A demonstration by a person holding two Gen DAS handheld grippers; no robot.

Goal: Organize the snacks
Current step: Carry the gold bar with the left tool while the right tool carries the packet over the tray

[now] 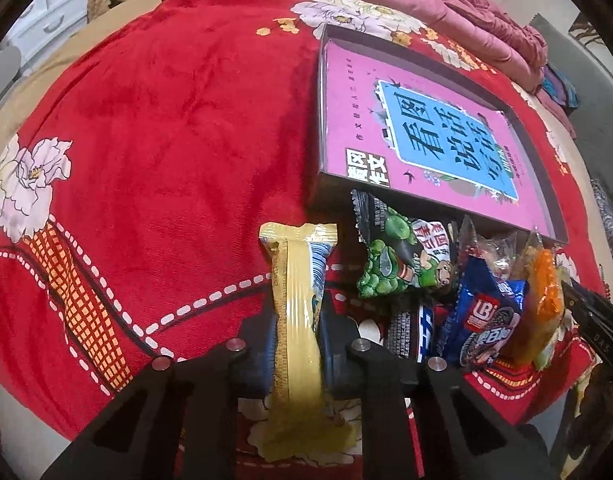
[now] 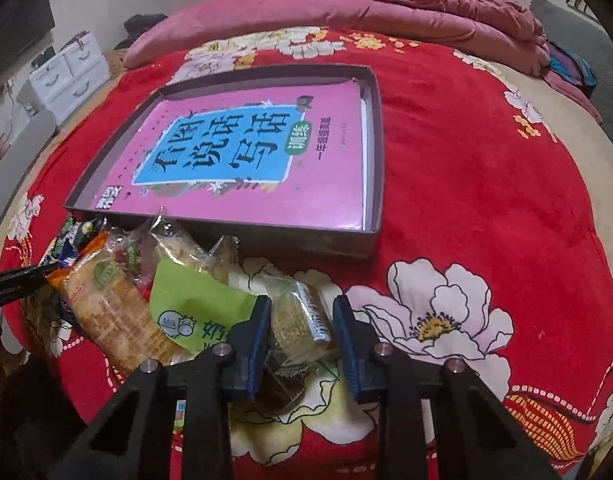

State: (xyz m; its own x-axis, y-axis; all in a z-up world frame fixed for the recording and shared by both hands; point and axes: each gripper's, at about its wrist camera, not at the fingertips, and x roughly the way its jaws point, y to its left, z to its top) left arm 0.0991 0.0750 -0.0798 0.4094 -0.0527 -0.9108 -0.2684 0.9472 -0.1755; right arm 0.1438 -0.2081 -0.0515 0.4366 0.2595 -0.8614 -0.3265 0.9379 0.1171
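Left wrist view: the left gripper [image 1: 298, 344] clamps a yellow bar [image 1: 296, 320] between its pads; the wrapper runs lengthwise along the fingers, its far end projecting past the fingertips above the red blanket [image 1: 166, 120]. A snack pile lies just right of the bar: a green pea packet [image 1: 402, 258], a blue cookie packet [image 1: 486, 316] and an orange packet [image 1: 544, 300]. Behind the pile sits a shallow dark box [image 1: 326, 184] containing a pink book [image 1: 406, 128]. The pea packet touches the box's near wall.

Right wrist view: the right gripper [image 2: 302, 336] has its fingers parted, one on each side of a clear cracker pack [image 2: 302, 320] resting on the blanket. Whether the pads touch the pack cannot be determined. A green milk packet [image 2: 194, 304] lies just left of the pack, with a biscuit pack [image 2: 114, 308] beyond it. The box [image 2: 306, 236] stands behind the pile, with the book [image 2: 246, 152] flat inside. Pink bedding [image 2: 426, 12] lies at the far edge of the bed.
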